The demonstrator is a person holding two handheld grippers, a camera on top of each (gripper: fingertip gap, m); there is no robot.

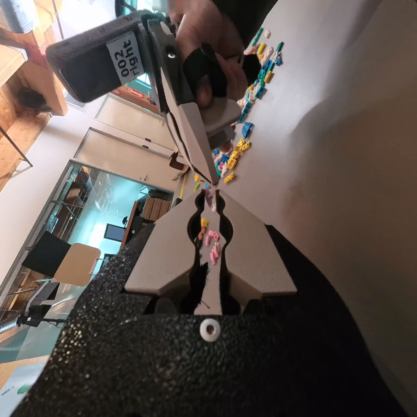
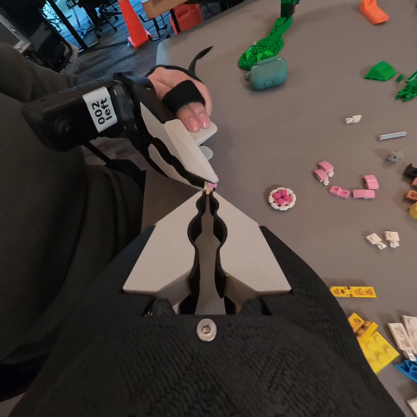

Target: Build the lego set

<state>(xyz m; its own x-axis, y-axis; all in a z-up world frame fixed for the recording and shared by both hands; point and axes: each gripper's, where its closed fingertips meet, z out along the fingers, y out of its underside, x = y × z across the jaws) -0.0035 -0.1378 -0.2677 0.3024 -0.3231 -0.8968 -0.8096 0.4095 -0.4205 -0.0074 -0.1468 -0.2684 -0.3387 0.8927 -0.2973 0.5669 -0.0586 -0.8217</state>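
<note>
My left gripper [image 1: 211, 195] is shut on a small pink lego piece [image 1: 208, 198] and holds it in the air above the grey table [image 1: 338, 158]. My right gripper [image 2: 207, 194] is shut on a tiny white piece [image 2: 207, 189]. The two grippers meet tip to tip, and the white piece touches the pink piece [image 2: 212, 185]. The right gripper [image 1: 214, 182] comes down from above in the left wrist view. The left gripper [image 2: 212, 180] comes in from the upper left in the right wrist view. How the two pieces join is too small to tell.
On the table [image 2: 270, 140] lie several pink bricks [image 2: 361, 193], a round white plate with magenta studs [image 2: 282, 198], a green build [image 2: 261, 49], a teal case [image 2: 267, 73], a yellow plate [image 2: 353, 291] and white clips [image 2: 381, 240]. A heap of coloured bricks [image 1: 259, 83] lies farther off.
</note>
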